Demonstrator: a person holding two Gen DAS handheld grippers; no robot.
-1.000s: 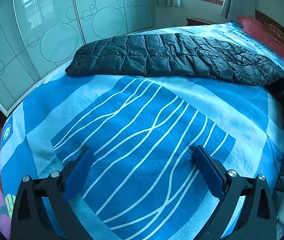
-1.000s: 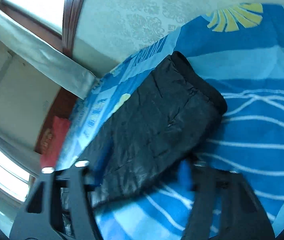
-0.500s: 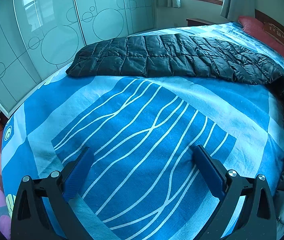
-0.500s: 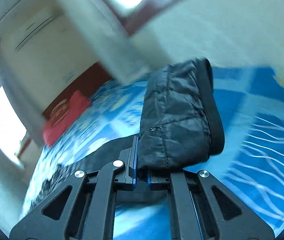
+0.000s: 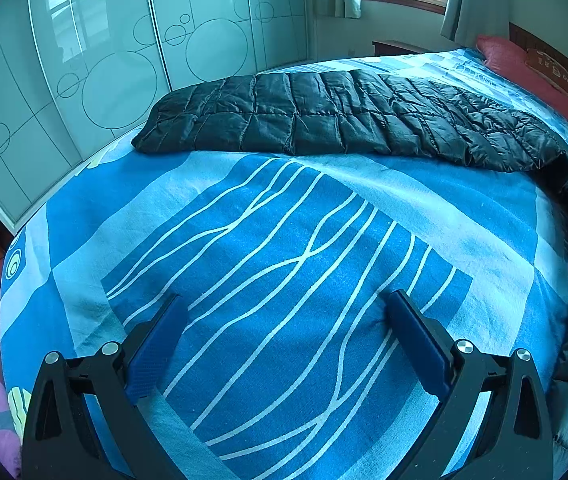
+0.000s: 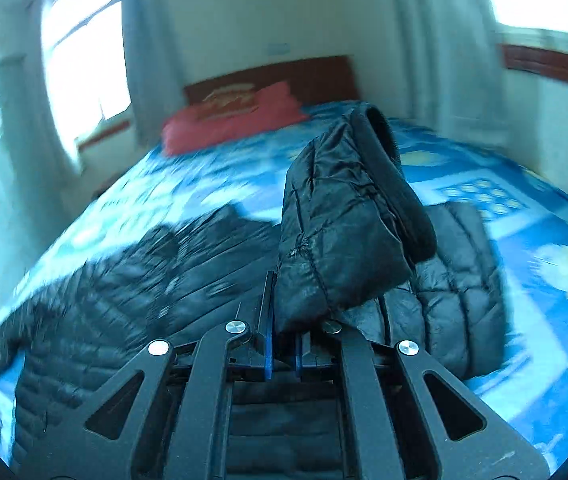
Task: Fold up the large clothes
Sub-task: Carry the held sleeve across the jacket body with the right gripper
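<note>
Right gripper [image 6: 282,344], at the bottom centre of its frame, has its jaws clamped tight on the cuffed end of a sleeve [image 6: 344,232] of the black puffer jacket [image 6: 172,280], and the sleeve stands up from the pads toward the middle of the picture. It appears to be held high so the sleeve can be carried over the jacket's body, which lies spread across the lower left and centre; this looks like an early fold with most of the folding left. Left gripper [image 5: 284,340], low in its own frame, has its jaws wide apart and empty over bare blue bedspread [image 5: 284,260], probably waiting its turn. Beyond it the jacket's other sleeve [image 5: 324,116] lies stretched flat across the upper middle of the bed. Farther back a red pillow [image 5: 532,72] sits at the upper right and glass wardrobe doors [image 5: 104,72] fill the upper left. No containers show.
</note>
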